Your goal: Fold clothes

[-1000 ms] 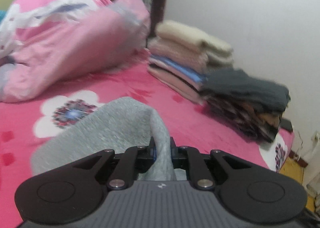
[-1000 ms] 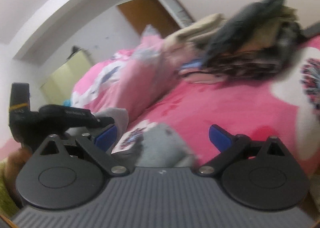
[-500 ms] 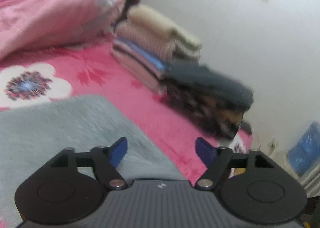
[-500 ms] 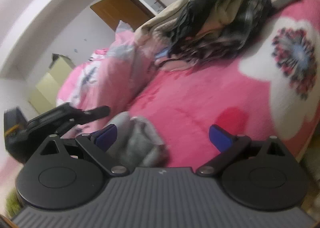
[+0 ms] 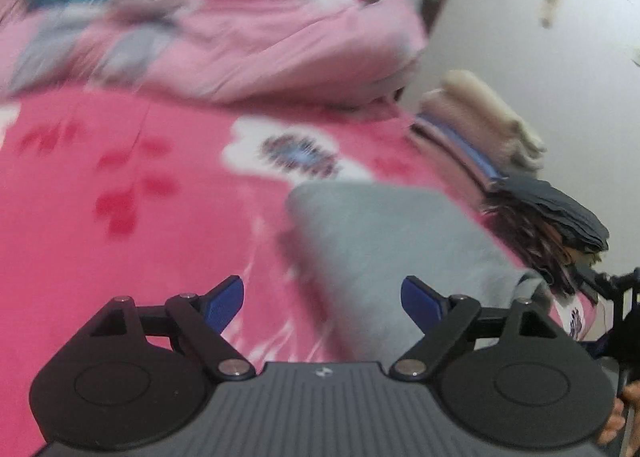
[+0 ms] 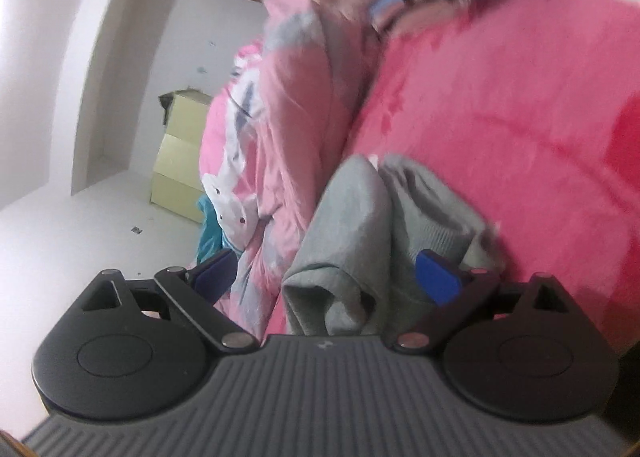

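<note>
Left wrist view, blurred: the left gripper [image 5: 322, 299] has just been opening; its blue-tipped jaws stand wide apart and grip nothing. Ahead and partly between them, a soft grey knitted garment [image 5: 384, 241] lies on the bright pink flowered bedspread [image 5: 120, 185]. A stack of folded clothes [image 5: 492, 153] sits at the right by the white wall [image 5: 560, 77]; a rumpled pale pink quilt [image 5: 240, 37] lies behind.

Right wrist view, rolled sideways: the right gripper [image 6: 326, 277] is spread wide. The grey garment [image 6: 360, 225] lies bunched between its jaws, the pads not pressing it. A pale yellow cabinet [image 6: 180, 161] stands beyond.
</note>
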{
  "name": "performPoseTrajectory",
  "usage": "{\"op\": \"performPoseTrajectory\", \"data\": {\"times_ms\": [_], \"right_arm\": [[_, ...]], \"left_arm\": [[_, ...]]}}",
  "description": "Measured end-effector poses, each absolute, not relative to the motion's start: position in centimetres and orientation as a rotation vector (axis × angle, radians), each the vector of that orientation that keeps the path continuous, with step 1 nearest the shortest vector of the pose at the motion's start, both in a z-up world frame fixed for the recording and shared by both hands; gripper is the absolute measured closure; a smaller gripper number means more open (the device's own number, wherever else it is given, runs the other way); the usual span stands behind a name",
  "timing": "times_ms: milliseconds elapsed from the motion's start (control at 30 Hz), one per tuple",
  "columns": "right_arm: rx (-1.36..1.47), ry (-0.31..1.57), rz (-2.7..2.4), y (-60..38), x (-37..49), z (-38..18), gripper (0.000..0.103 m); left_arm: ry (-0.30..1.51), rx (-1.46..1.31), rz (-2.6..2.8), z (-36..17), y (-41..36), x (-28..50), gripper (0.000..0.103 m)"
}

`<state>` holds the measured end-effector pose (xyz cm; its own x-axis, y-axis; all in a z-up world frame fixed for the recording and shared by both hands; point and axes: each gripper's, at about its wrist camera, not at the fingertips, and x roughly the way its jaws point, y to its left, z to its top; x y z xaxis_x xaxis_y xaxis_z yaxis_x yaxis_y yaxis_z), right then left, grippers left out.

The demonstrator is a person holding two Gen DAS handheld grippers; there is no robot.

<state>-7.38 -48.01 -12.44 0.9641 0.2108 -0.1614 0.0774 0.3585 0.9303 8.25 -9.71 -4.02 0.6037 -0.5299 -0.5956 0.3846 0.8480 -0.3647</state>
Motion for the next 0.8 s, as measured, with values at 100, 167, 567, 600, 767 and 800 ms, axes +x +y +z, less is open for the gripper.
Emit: {"op": "performPoseTrajectory", "data": {"times_ms": [100,167,567,600,767,800], "right_arm": [[1.214,0.310,0.055,-47.8,-7.1,-11.9,0.011],[1.209,0.340,0.040,-47.5,-7.1,-11.3,0.026],[1.056,0.430,0.040,-46.0,-4.7,-7.9,0.092],[1.023,0.404,0.054,-45.9,-5.0,-6.9,0.092],[0.947,0.379,0.034,-46.9,-6.7,-6.9,0.093],[0.965,0.413,0.005,-47.4,-6.6,-8.4,0.093]], "left_arm": [[0.794,-0.297,-0.547,-5.9,-8.4,8.2,0.017],[0.810,-0.319,-0.570,-6.8,-8.5,8.2,0.017],[0.800,-0.264,-0.656,-7.9,-11.2,8.0,0.016],[0.793,-0.250,-0.660,-7.8,-11.4,7.9,0.016],[0.789,-0.189,-0.673,-7.8,-12.6,7.6,0.016],[0.794,-0.179,-0.675,-8.0,-12.8,7.6,0.015]]}}
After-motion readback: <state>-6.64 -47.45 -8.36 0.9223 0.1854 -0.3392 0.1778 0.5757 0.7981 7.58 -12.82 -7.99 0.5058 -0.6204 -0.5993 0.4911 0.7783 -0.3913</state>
